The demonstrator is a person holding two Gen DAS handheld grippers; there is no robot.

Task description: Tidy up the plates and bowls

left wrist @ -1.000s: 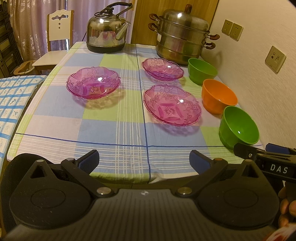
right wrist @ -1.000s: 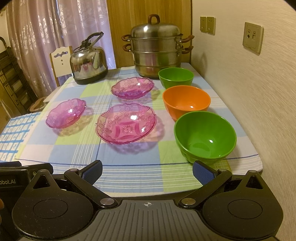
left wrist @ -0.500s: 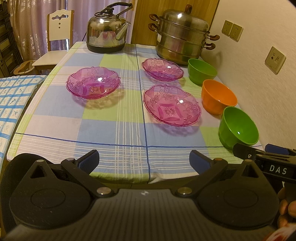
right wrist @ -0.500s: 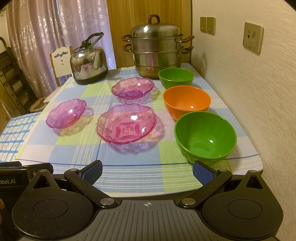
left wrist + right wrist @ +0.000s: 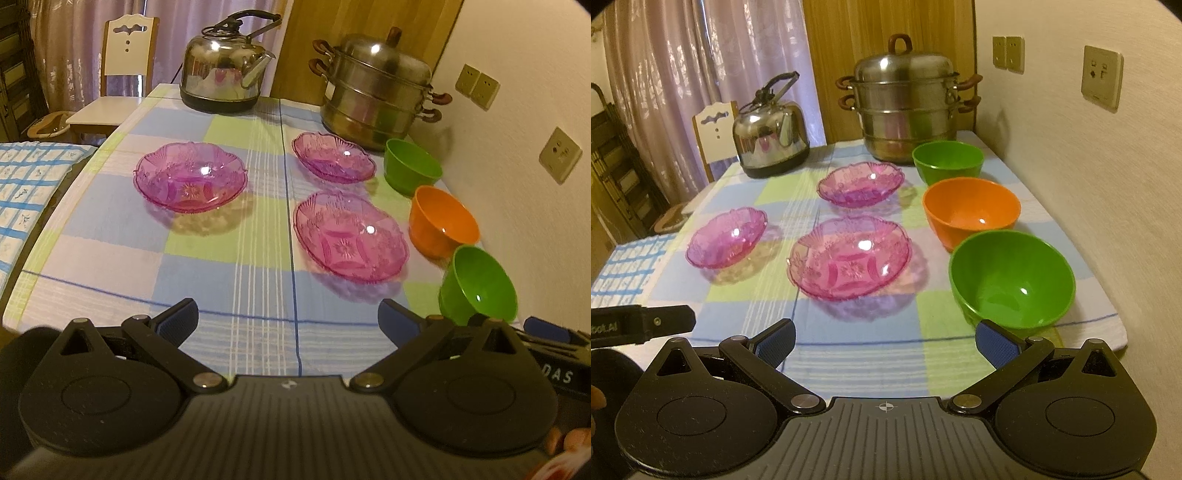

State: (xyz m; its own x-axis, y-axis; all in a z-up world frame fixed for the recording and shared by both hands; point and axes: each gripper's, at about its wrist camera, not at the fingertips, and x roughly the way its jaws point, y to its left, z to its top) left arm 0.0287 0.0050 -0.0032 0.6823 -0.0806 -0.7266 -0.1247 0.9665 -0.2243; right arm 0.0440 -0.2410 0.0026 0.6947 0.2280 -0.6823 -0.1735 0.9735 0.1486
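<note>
A: Pose of both tools?

B: Left gripper (image 5: 288,321) held low over the near table edge, jaws spread wide, nothing between them. Right gripper (image 5: 885,341) likewise, jaws apart, empty, just short of the near green bowl (image 5: 1012,278).

A: Task items?

B: Three pink glass plates (image 5: 849,256) (image 5: 860,183) (image 5: 726,237) spread on the checked tablecloth (image 5: 110,243), each apart. Orange bowl (image 5: 971,210) and far green bowl (image 5: 947,160) line the wall side behind the near one.

A: Surroundings?

B: Kettle (image 5: 225,74) and steamer pot (image 5: 907,99) at the far end. Nothing stands between the grippers and the dishes.
</note>
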